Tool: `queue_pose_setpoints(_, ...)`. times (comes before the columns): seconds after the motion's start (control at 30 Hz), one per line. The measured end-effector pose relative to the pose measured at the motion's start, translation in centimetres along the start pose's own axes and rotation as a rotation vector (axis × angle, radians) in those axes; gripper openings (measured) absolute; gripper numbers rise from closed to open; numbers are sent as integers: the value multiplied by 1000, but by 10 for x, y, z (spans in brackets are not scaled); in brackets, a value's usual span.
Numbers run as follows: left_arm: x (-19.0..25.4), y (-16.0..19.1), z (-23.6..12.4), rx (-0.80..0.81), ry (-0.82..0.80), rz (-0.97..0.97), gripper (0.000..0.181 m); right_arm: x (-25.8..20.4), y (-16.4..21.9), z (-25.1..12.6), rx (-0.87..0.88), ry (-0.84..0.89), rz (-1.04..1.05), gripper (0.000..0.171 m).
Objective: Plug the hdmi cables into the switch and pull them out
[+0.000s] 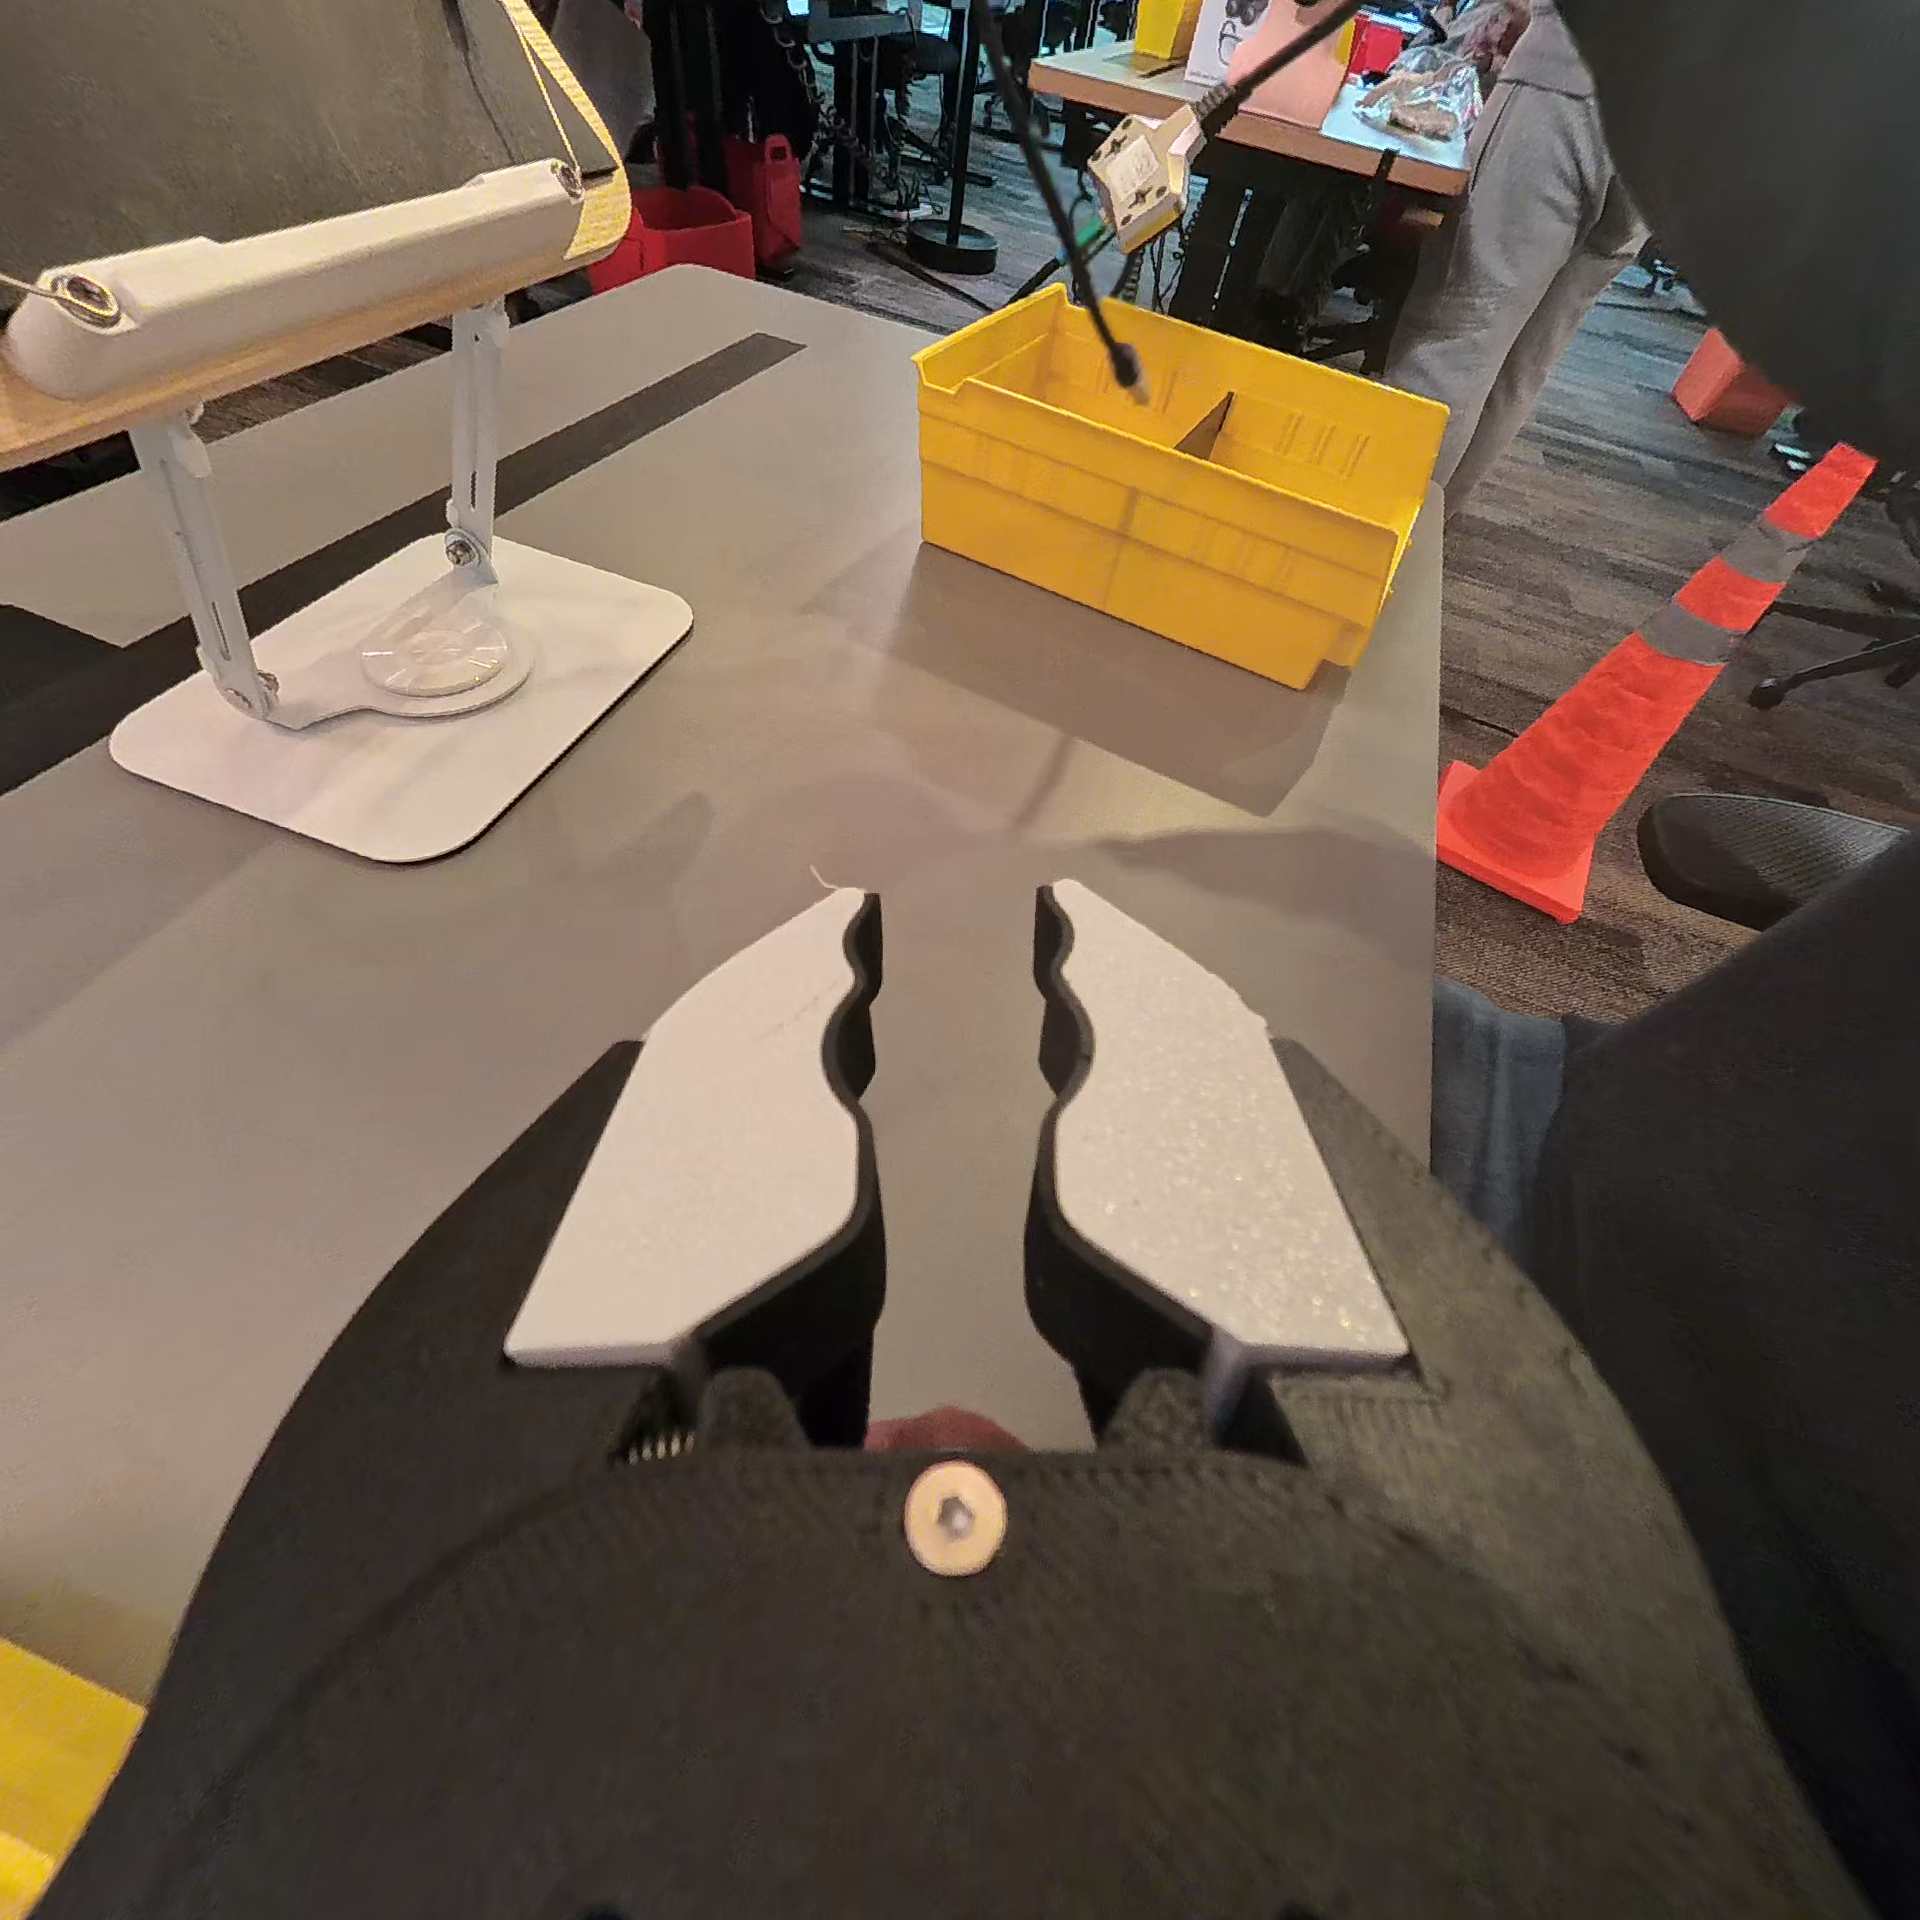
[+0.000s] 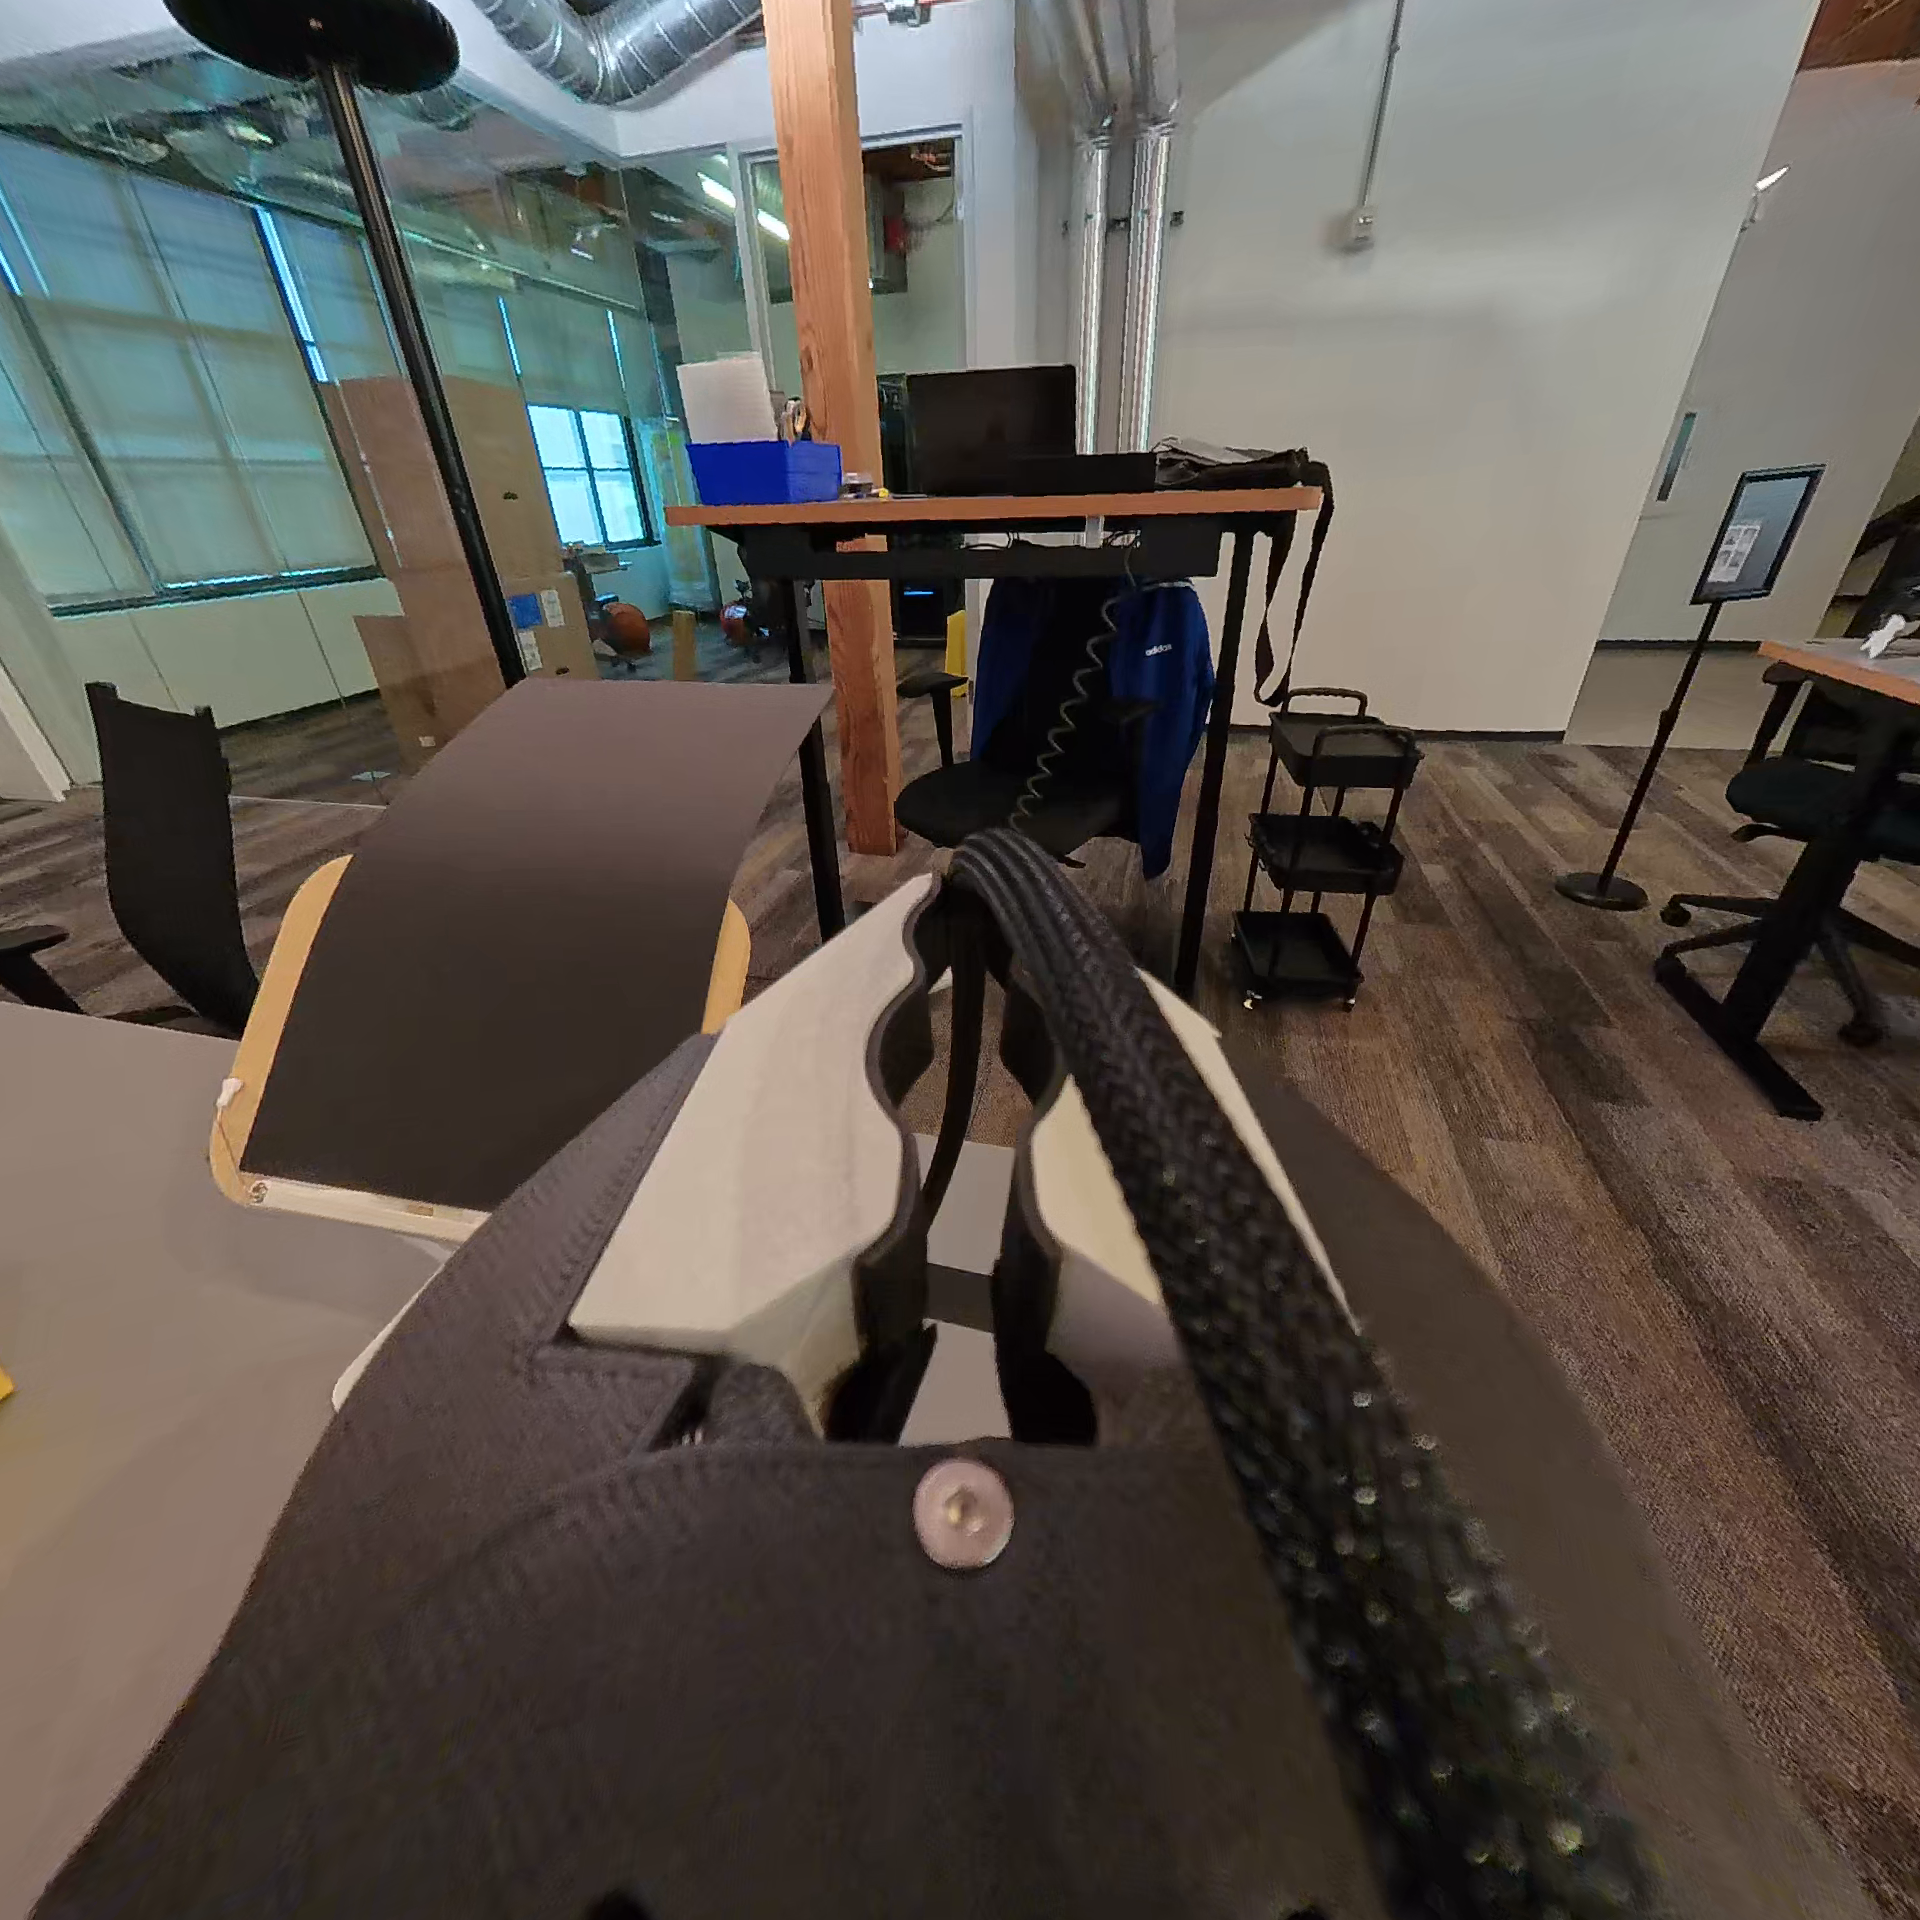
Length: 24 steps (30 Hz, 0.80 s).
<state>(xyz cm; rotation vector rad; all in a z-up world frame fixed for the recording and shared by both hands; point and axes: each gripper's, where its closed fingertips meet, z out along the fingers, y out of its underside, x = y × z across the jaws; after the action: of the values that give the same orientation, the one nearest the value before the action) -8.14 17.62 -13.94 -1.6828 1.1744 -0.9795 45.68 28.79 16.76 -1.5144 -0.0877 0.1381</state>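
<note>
So the right gripper (image 2: 971, 914) is clamped on a black braided cable (image 2: 1174, 1122) right at its fingertips. The cable loops over the top of the right finger and trails back toward the camera, and a thinner black strand hangs down between the fingers. In the left wrist view a black cable end (image 1: 1127, 372) dangles over the yellow bin (image 1: 1174, 520) at the far corner of the grey table (image 1: 623, 935); probably the same cable, but I can't swear to it.

The left gripper (image 1: 956, 914) is empty, fingers parted with a modest gap, hovering low over the table.

No switch visible in either view, so my guess is this is the tidy-away bit, dropping the cable in the bin. To do it well I'd keep the plug end hanging free, lower it well inside the bin walls, then let go so the loop doesn't snag on the finger.

The cable itself looks thick, woven-sleeved, fairly stiff, with a slim metal-tipped end. There's also a white tilted stand (image 1: 395, 686) on the table's left side.
</note>
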Motion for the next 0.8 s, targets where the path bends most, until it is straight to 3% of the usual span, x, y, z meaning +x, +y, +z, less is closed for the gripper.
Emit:
queue_pose_setpoints(0.23, 0, -1, -1, 8, 8, -6, 28, -19, 89, -13, -190, -55, -15, 0)
queue_pose_setpoints(0.53, 1, 2, 3, -11, 2, 3, 28, -22, 237, -37, -704, -97, -116, 2)
queue_pose_setpoints(0.8, 2, 4, 6, -30, -1, 16, 28, -3, 338, -44, -1053, -67, -229, 4)
